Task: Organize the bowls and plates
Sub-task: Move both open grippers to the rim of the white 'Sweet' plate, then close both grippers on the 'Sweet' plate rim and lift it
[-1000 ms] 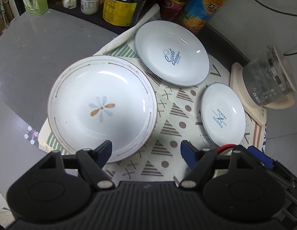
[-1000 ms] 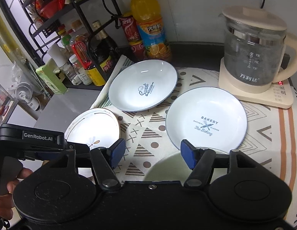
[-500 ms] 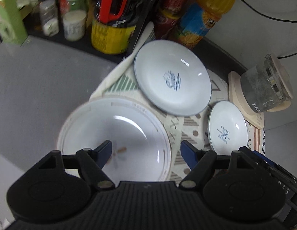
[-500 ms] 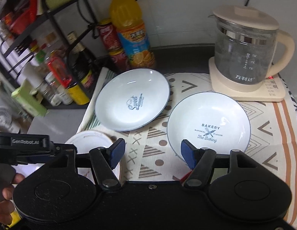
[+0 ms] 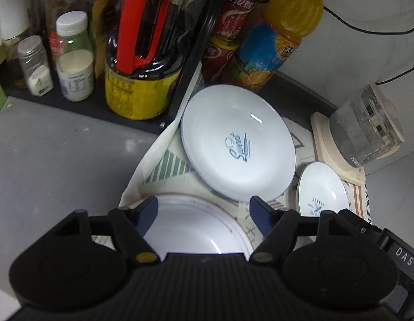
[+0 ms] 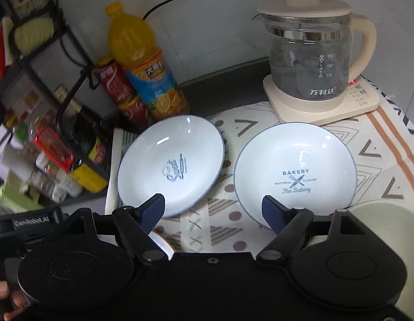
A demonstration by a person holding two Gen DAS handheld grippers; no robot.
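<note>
Currently left gripper (image 5: 203, 214) is closing slightly, nothing clamped, over the brown-rimmed plate (image 5: 196, 230) at bottom centre. Right gripper (image 6: 213, 210) is opening, empty, between Sweet plate (image 6: 171, 164) and Bakery plate (image 6: 295, 171). Risk: pads skidding off glazed rims, chipping.

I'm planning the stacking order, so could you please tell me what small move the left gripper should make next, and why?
Probably ease the left gripper forward toward the far rim of the brown-rimmed plate. Its jaws are closing slightly but hold nothing, and the plate lies directly beneath them on the patterned cloth.
</note>
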